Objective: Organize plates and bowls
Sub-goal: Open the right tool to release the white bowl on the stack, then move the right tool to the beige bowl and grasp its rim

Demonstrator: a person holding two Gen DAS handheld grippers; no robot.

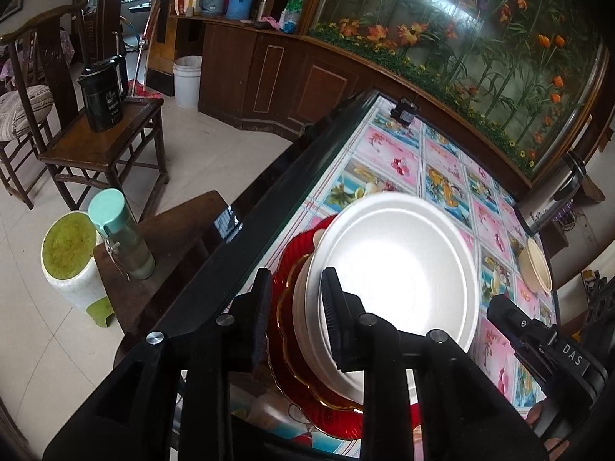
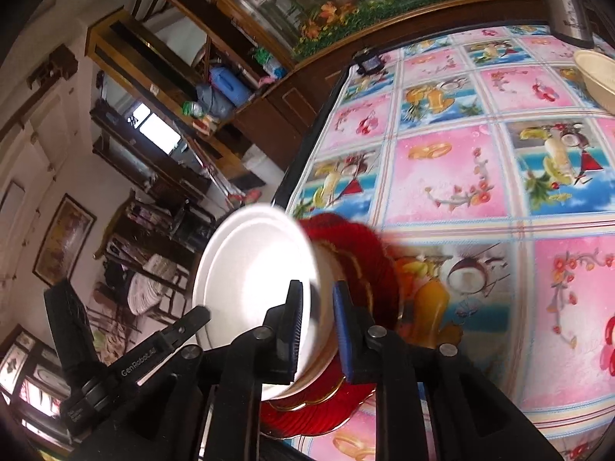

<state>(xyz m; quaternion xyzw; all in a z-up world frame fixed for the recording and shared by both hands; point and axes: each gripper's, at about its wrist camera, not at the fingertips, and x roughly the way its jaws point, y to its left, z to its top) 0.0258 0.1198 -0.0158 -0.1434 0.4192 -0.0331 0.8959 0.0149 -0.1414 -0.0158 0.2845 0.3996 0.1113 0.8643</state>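
On the red plate point(image 1: 286, 349), at the near left edge of the table point(image 1: 430, 153), sits a stack of white bowls point(image 1: 399, 265), and the left view shows the left gripper point(image 1: 296, 319) straddling that stack's near rim: one finger stands outside the wall over the plate, the other inside the top bowl, with a gap between them, so the jaws look partly open around the rim, not clamped; whether the pads touch I cannot tell. That straddle probably steadies the stack or readies a lift. The bowls are smooth, glossy and round with stepped rims; the plate is ribbed, translucent red with a scalloped, gold-lined edge. A cream bowl point(image 1: 536, 267) lies well apart from the plate, at the table's far right edge. In the right view the right gripper point(image 2: 319, 330) brackets the stack's other side the same way, one ribbed pad against the inner face, the blue-edged one just outside the wall, the jaws narrowly apart around the rim. The oilcloth under the plate is shiny, printed in pink and blue squares.
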